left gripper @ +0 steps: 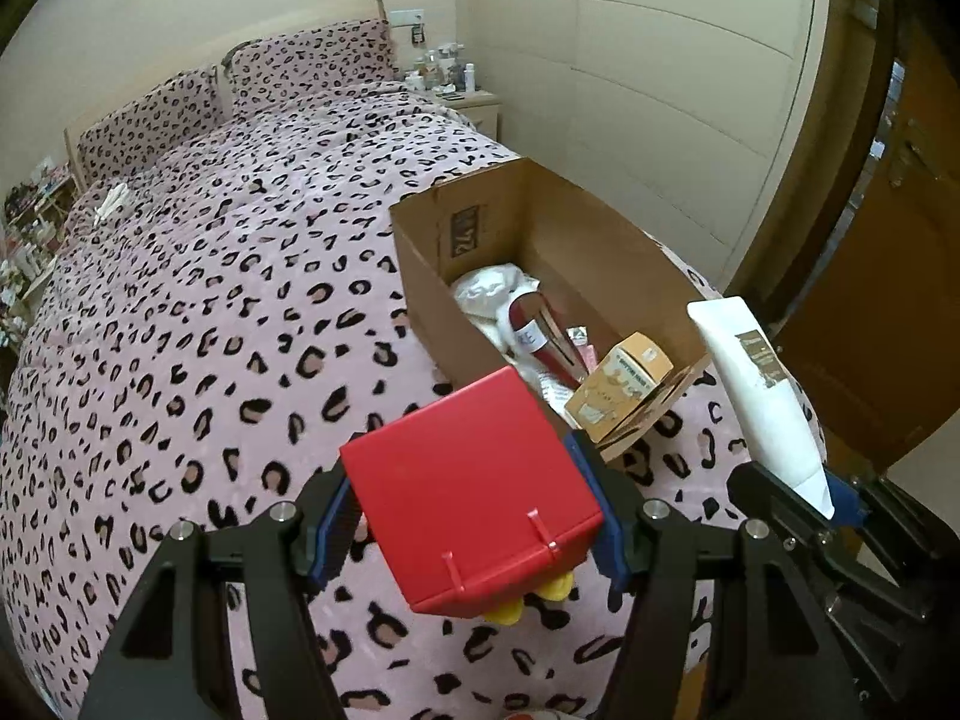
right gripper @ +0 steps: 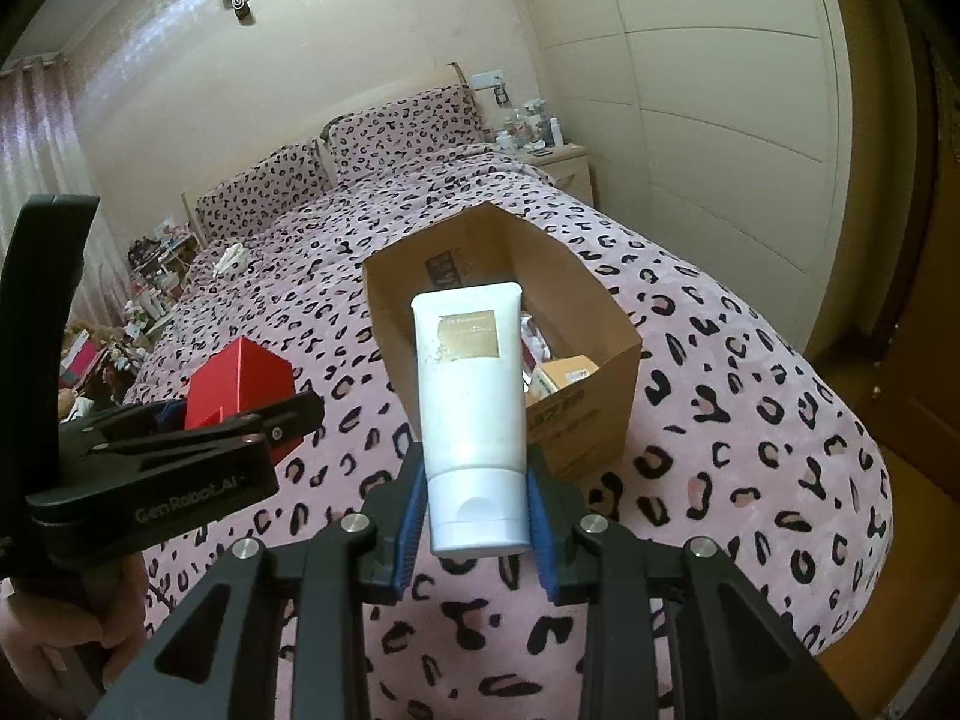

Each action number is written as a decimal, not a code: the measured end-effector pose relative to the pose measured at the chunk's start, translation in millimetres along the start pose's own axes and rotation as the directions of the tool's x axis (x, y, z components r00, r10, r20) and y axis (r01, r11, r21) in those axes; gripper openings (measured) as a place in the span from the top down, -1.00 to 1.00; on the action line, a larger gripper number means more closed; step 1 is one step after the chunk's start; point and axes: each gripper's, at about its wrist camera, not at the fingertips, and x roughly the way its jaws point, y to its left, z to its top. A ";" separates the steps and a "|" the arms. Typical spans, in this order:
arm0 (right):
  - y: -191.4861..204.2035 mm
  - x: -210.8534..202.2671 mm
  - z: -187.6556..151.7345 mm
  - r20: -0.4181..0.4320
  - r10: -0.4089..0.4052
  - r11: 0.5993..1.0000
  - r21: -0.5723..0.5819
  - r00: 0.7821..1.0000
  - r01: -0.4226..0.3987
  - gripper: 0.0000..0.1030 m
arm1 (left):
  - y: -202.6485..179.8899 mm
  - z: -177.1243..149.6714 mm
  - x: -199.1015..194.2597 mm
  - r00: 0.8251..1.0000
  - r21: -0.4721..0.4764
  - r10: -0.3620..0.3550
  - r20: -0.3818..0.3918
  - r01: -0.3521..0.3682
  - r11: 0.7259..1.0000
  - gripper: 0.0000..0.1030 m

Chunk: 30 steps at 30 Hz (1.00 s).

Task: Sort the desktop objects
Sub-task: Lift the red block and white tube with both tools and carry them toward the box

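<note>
left claw [left gripper: 474,510] gripping red box [left gripper: 468,480], cardboard box [left gripper: 534,252]

Fleecy bedspread [left gripper: 210,330], matt cardboard box [left gripper: 423,276], seemingly smooth plastic tube [right gripper: 471,396].

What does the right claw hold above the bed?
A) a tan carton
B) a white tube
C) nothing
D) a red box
B: the right claw is shut on the white tube, clamped at its cap end, while the red box sits in the left claw.

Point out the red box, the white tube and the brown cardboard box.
red box [left gripper: 462,480], left wrist view, top face.
white tube [right gripper: 471,414], right wrist view, body.
brown cardboard box [left gripper: 420,276], left wrist view, outer wall.
</note>
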 end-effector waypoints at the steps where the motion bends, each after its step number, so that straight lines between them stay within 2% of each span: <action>1: -1.1 1.4 2.0 0.001 -0.001 1.000 0.000 1.000 0.001 0.40 | -0.8 1.4 1.3 1.000 0.001 -0.002 0.000 0.002 1.000 -0.26; 21: -12.6 27.3 29.6 -0.007 -0.007 1.000 -0.007 1.000 0.007 0.40 | -2.9 30.3 33.3 1.000 0.018 -0.016 -0.022 0.016 1.000 -0.26; 30: -17.6 34.5 43.7 -0.002 -0.012 1.000 0.001 1.000 0.012 0.40 | 3.2 61.2 39.4 0.993 0.011 -0.111 -0.045 0.112 0.994 -0.26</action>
